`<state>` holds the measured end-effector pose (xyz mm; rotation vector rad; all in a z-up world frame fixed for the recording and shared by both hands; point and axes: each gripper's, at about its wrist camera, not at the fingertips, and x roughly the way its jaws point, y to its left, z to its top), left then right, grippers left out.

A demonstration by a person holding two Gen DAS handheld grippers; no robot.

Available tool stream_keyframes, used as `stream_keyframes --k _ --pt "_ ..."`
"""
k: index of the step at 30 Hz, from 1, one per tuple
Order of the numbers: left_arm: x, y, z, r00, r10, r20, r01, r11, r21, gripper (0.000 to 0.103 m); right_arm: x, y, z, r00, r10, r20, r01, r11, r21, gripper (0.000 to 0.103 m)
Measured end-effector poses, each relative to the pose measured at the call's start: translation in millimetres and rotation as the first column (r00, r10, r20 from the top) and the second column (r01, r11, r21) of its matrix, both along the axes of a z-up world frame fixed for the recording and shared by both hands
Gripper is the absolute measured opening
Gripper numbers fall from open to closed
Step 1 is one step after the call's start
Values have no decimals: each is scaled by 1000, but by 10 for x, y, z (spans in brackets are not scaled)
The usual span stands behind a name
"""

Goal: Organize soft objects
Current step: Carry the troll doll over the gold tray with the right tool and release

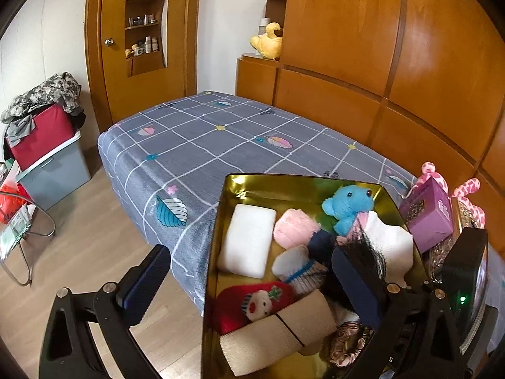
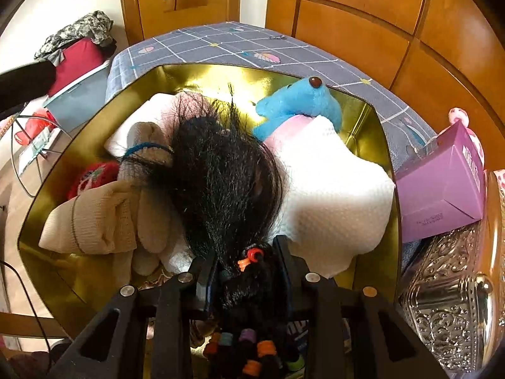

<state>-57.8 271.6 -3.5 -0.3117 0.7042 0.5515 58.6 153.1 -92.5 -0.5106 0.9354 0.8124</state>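
A gold tin box (image 1: 221, 208) (image 2: 94, 101) stands on the bed corner and holds soft things: a blue teddy (image 1: 348, 207) (image 2: 300, 104), a white sponge (image 1: 247, 240), a pink puff (image 1: 295, 227), a red snowman sock (image 1: 252, 303), a beige cloth (image 1: 277, 338) (image 2: 94, 221) and a white cloth (image 1: 391, 240) (image 2: 334, 195). My right gripper (image 2: 247, 262) is shut on a black hairpiece (image 2: 221, 183) with coloured beads, held over the box. My left gripper (image 1: 252, 281) is open, with one finger (image 1: 148, 284) outside the box and the other (image 1: 356, 284) over its contents.
A purple carton (image 1: 430, 211) (image 2: 442, 183), a pink spotted plush (image 1: 467, 189) and an embossed silver box (image 2: 451, 290) sit right of the tin. The grey checked bed (image 1: 205, 132) runs along a wooden wall. A grey bin (image 1: 53, 170) piled with clothes stands on the floor at left.
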Motion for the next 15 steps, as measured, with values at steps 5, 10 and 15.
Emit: stream_keyframes --k 5,10,15 --pt "-4 -67 33 1000 -11 5 11 1000 11 103 -16 -190 73 1000 -26 -17 27 998 50 41" --pt "-15 -163 77 1000 -25 16 25 999 24 102 -99 -348 249 998 -55 22 53 994 95 59" --pt "-18 -274 105 999 -39 19 38 998 41 103 -181 -560 445 994 -93 59 84 986 146 74"
